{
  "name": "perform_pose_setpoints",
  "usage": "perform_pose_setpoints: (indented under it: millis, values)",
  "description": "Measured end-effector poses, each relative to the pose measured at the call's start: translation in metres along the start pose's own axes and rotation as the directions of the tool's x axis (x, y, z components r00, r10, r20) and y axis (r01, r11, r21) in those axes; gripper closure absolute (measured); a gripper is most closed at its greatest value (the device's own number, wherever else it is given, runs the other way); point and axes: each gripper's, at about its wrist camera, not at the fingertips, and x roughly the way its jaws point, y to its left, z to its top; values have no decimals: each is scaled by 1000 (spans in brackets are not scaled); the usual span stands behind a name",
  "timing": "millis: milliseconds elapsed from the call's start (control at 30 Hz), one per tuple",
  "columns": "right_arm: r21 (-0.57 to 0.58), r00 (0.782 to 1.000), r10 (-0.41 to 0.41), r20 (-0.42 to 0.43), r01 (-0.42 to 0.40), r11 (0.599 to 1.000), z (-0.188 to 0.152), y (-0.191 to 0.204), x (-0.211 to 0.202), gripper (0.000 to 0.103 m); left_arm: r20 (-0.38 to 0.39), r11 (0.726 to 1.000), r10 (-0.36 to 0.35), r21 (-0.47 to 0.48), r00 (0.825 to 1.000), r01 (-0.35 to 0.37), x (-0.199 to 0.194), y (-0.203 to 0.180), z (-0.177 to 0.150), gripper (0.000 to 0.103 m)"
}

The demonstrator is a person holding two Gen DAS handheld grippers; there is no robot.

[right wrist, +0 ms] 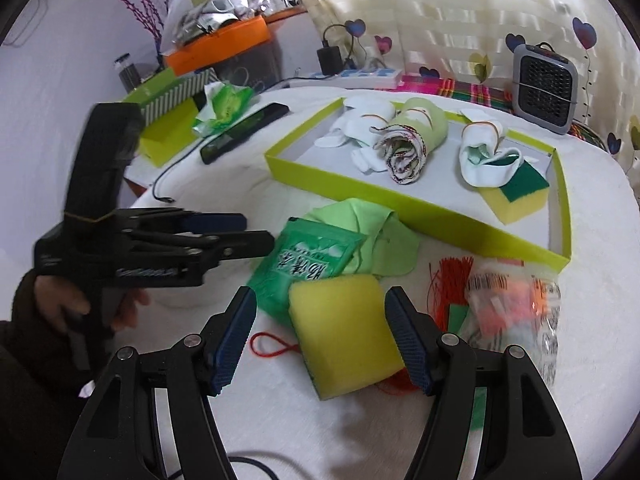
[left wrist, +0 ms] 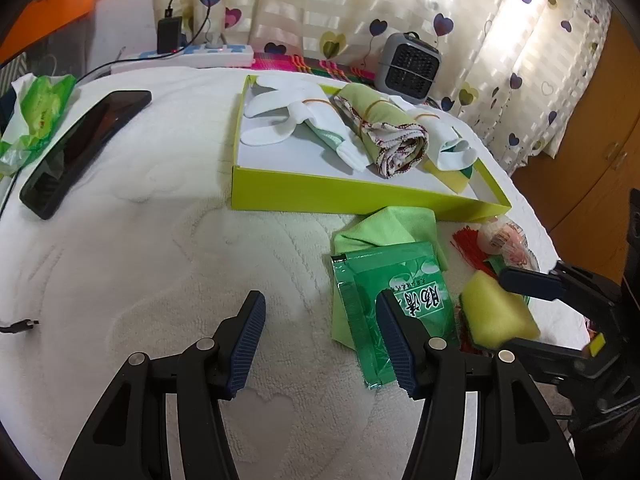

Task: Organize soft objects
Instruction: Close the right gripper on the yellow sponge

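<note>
- The right gripper [right wrist: 320,338] is seen with its jaws spread wide around the yellow sponge [right wrist: 344,338]; a small gap shows on both sides, so nothing is gripped yet. If the pads are closed off-centre, the soft block could be squeezed out sideways.
- The sponge lies tilted on the white towel [right wrist: 600,280], near the lime tray [right wrist: 420,200], partly on a red string [right wrist: 276,350]. The string could be snagged and dragged along with a lift.
- The green packet [right wrist: 308,256] is touched by the sponge's far edge and could be pushed or pinched by the left finger.
- The left gripper [left wrist: 320,340] is held wide and empty, its right finger over the packet; a collision between the two tools is judged possible.
- The tray already holds rolled cloths [right wrist: 404,148]; these could be toppled by a careless drop.
</note>
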Motion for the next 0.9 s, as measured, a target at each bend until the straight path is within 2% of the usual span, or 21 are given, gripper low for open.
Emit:
perform_pose_setpoints:
  millis: [100,300,533,700,833,900]
  values:
    - [9,1000,14,17,-14,1000,-4,-1,-8,36,-3,1000,5,2,1000,-5,0,0,0,46]
    - [3,997,-61,42,61,998,-10,-8,-17,36,-7,1000,17,9,1000,-17,0,0,-2,46]
    - [46,997,-54,47,52,998,-2,-14,-7,36,-17,999,30,20,999,-29,1,-5,-1,46]
    - [37,997,-80,5,80,996,-3,-13,7,36,-26,1000,-17,9,1000,17,0,-8,-2,46]
    - [103,998,-64,-6,64,993,-5,-23,12,36,-32,999,-34,-3,999,34,2,-9,-2,42]
    - [117,998,-65,4,64,991,-5,-26,12,44,-33,999,-33,-3,999,33,2,-11,-2,42]
